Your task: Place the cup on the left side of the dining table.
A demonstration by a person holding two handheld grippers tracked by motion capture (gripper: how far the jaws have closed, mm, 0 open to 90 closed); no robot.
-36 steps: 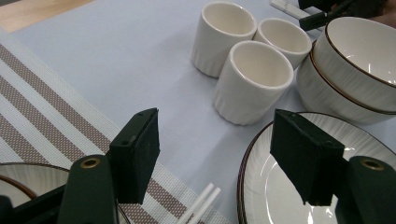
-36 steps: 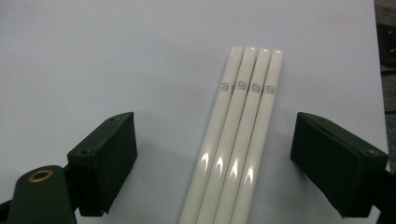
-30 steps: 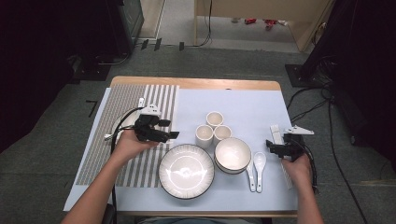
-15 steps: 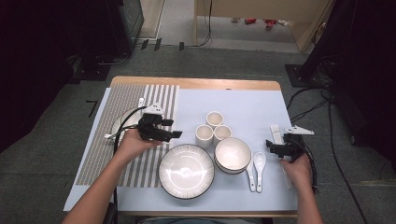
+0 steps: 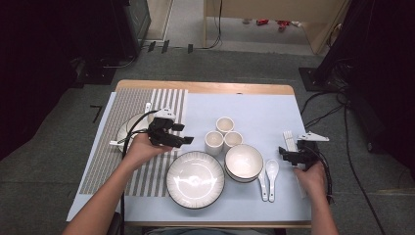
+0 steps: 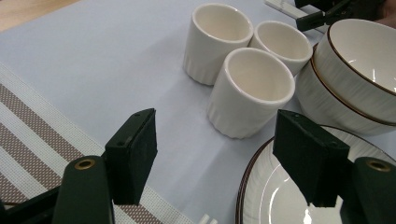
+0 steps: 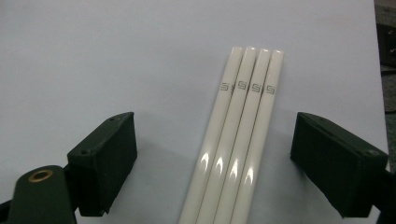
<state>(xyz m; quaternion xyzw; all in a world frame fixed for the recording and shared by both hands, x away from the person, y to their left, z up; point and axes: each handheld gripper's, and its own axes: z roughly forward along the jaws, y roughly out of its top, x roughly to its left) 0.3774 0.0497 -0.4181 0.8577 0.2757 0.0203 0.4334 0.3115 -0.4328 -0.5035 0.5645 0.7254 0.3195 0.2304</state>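
Left gripper (image 5: 182,141) sits left of centre in the high view, jaws spread wide with nothing between them. Its own view shows them aimed at the nearest of three white cups (image 6: 251,91), which stand bunched together just past the rim of the big plate (image 6: 261,186) at lower right, with the stacked bowls (image 6: 355,79) beside them at the right edge. Right gripper (image 5: 287,154) is over at the right of the high view, also wide open and empty. Four white chopsticks (image 7: 236,140) lie side by side on the pale blue mat (image 7: 116,60) between its jaws, untouched. Two spoons (image 5: 268,176) lie lower centre-right.
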